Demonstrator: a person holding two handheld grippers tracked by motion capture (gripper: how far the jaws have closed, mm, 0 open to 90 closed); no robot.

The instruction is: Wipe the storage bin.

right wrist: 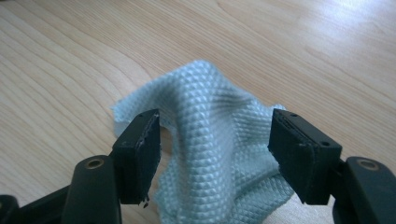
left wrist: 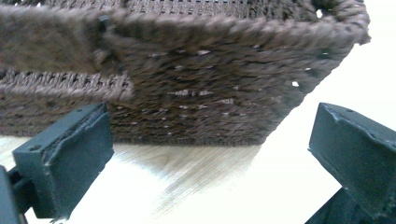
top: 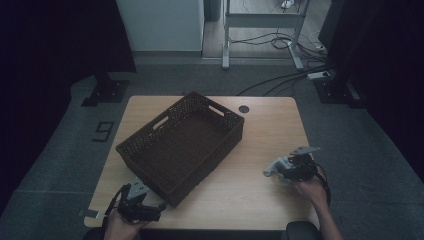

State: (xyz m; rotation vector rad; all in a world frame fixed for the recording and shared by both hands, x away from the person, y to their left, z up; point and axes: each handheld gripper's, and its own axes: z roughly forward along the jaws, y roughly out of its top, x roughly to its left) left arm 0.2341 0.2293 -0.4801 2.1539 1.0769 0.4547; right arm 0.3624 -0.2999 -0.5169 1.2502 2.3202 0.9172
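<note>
1. Lowest in the high view, at the lower left of the frame, the left gripper sits in the person's hand just in front of the near corner of the basket. In the left gripper view its jaws stand wide apart with nothing between them; the woven brown basket wall fills the upper half of that frame, close ahead but not touched.

2. At the lower right of the high view, the right gripper rests low over the table, well apart from the basket. In the right gripper view its jaws are parted, one on each side of a raised fold of the pale blue cloth. The pads do not press the fabric, so the cloth lies loose on the wood between them.

3. The cloth is crumpled into a hump on the table, at the centre and bottom of the right gripper view.

4. Farther up, the basket lies at an angle across the middle of the table and looks empty inside.

5. Judged from this, the work is at an early stage: the cloth is not gripped and not in the basket. Left to do, it seems, are closing on the fold, lifting, and carrying it over to the basket.
</note>
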